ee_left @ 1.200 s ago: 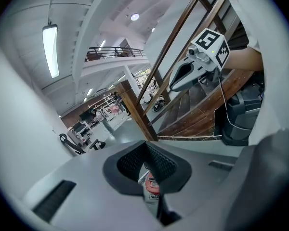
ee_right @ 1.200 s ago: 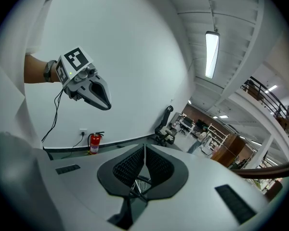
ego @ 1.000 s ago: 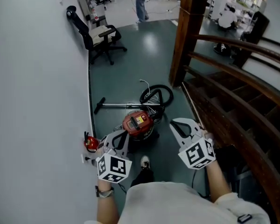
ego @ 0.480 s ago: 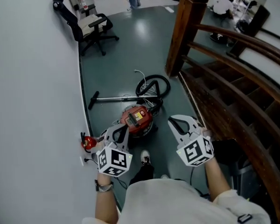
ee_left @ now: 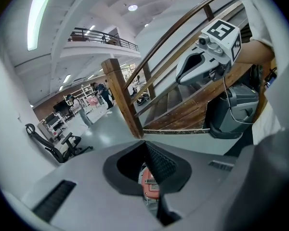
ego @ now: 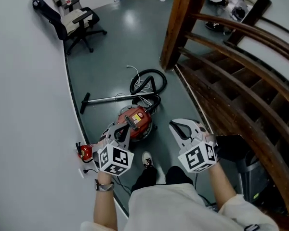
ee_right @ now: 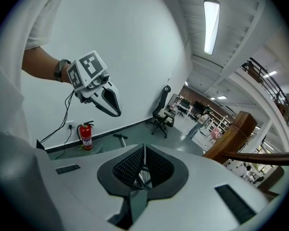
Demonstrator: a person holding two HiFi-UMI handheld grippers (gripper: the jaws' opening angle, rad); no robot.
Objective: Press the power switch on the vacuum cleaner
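The vacuum cleaner (ego: 134, 121) lies on the floor (ego: 135, 37). From it, the hose (ego: 156, 100) coils at 1 o'clock. The wand (ego: 106, 99) lies at 10. The fire extinguisher (ego: 85, 151) stands at 8 against the wall (ego: 29, 105). The office chair (ego: 72, 23) stands far off at 11, and the staircase (ego: 221, 95) runs at 3.

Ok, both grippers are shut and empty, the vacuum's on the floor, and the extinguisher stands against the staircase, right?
No: the head view shows the extinguisher against the white wall, across from the staircase. The left gripper and right gripper are shut and empty, and the vacuum is on the floor.
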